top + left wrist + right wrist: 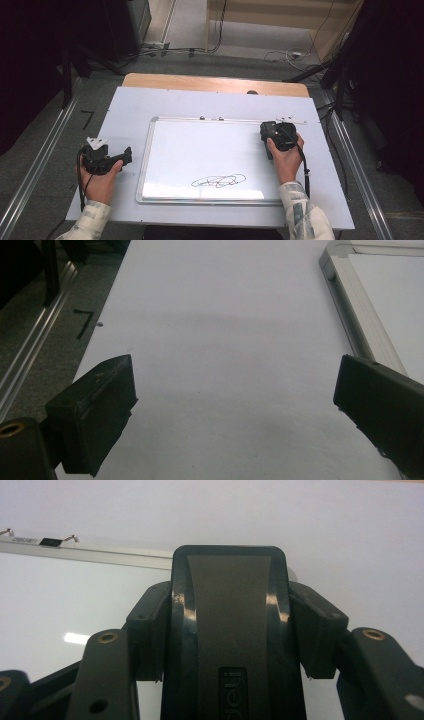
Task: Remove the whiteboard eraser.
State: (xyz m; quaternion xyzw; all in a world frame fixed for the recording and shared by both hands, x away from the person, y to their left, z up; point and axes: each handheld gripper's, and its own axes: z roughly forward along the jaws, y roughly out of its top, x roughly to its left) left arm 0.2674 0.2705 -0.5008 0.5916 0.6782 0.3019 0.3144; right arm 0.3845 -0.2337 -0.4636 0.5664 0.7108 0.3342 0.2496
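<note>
A black scribble (219, 181) is seen near the whiteboard's (200, 150) near edge. Left of the whiteboard, off its frame, the left gripper (125, 155) is held over the counter (130, 107) with its fingers (95, 415) spread wide and empty. At the whiteboard's far right corner, a black eraser (227, 630) is clamped between the right gripper's (267, 131) fingers (150, 635).

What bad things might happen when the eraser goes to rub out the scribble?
The right gripper pinches the black eraser only by its sides, so hard rubbing might twist it loose. The whiteboard lies loose on the table, and the open left gripper rests beside it, so it may slide. The scribble could smear.
</note>
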